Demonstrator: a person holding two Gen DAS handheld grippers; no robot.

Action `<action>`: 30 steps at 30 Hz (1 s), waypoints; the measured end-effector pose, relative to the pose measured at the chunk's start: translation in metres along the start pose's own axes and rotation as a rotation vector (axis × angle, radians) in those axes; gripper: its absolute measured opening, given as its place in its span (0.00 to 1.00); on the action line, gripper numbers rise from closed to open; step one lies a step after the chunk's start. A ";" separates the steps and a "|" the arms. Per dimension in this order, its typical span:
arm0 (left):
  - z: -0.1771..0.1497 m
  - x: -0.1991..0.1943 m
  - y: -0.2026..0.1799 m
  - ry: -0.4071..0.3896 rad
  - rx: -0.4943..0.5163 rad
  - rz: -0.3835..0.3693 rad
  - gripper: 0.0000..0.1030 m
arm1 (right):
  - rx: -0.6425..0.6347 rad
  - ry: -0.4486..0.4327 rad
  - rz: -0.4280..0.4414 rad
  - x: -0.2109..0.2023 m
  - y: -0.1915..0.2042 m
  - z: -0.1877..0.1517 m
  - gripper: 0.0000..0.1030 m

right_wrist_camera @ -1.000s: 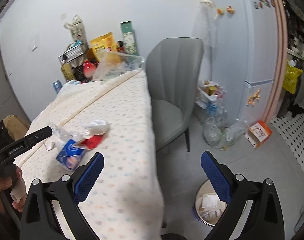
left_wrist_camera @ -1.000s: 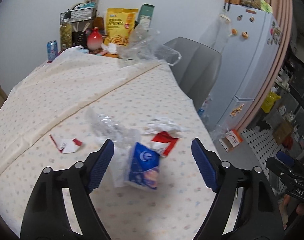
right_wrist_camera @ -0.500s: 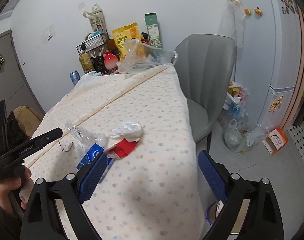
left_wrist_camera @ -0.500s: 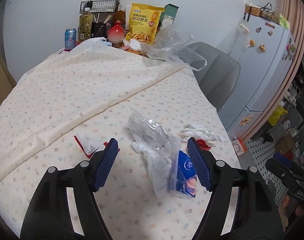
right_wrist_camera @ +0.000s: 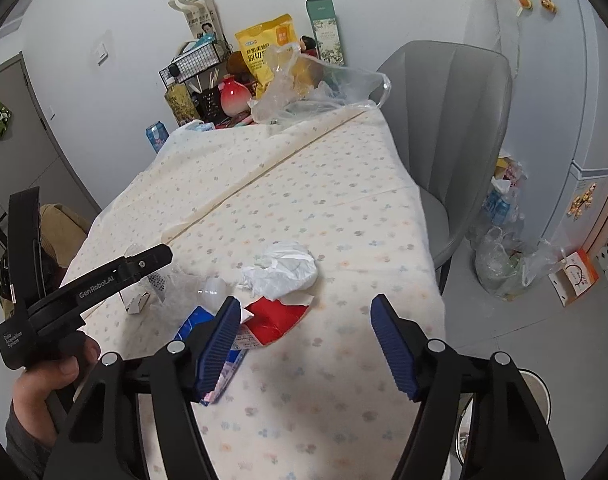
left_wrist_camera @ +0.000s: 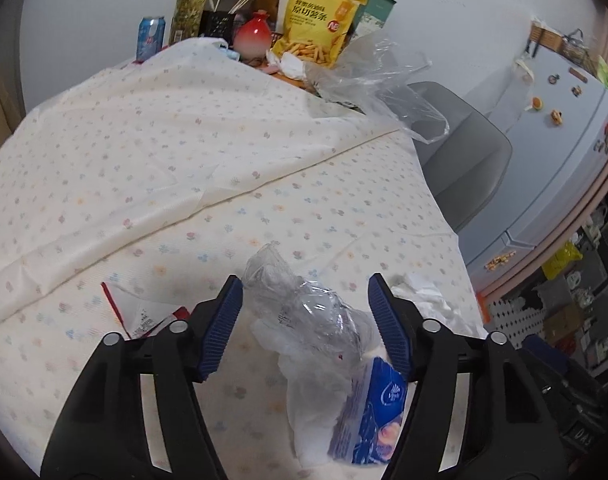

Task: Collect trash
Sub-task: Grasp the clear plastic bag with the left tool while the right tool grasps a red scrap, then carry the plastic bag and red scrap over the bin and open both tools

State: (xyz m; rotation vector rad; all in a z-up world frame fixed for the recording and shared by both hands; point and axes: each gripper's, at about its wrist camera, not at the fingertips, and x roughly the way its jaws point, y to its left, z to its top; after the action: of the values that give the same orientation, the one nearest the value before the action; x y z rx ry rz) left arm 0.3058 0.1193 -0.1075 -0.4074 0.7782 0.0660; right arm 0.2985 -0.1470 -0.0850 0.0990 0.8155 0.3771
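Observation:
Trash lies on the flowered tablecloth. My left gripper is open, its fingers on either side of a crumpled clear plastic wrapper. A blue tissue packet lies just under it, a red-and-white torn wrapper to its left, a white crumpled tissue to its right. My right gripper is open and empty above the table's near edge. Its left finger is over the blue packet and a red torn carton piece. The white crumpled tissue lies beyond them.
A grey chair stands at the table's right side. A yellow snack bag, bottles, a can and a clear plastic bag crowd the far end. A round bin stands on the floor, right of the table, below my right gripper.
My left gripper has moved forward and lower, so the clear wrapper now sits between its fingers. My right gripper has moved left over the table toward the red carton piece.

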 end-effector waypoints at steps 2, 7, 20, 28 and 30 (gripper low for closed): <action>0.001 0.005 0.003 0.006 -0.027 -0.005 0.51 | -0.004 0.008 0.007 0.008 0.004 0.002 0.65; 0.007 0.002 0.008 0.000 -0.091 -0.047 0.22 | 0.015 0.049 0.033 0.032 0.008 0.008 0.40; 0.017 -0.055 -0.013 -0.134 -0.023 -0.061 0.21 | 0.058 -0.011 0.073 0.003 0.004 0.015 0.02; 0.010 -0.076 -0.056 -0.162 0.055 -0.106 0.21 | 0.072 -0.082 0.045 -0.044 -0.017 0.010 0.02; 0.006 -0.078 -0.071 -0.161 0.079 -0.121 0.21 | 0.077 -0.097 0.037 -0.055 -0.024 0.008 0.02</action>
State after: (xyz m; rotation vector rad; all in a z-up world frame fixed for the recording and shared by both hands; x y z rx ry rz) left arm 0.2689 0.0639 -0.0259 -0.3690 0.5938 -0.0449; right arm 0.2772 -0.1886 -0.0468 0.2025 0.7335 0.3728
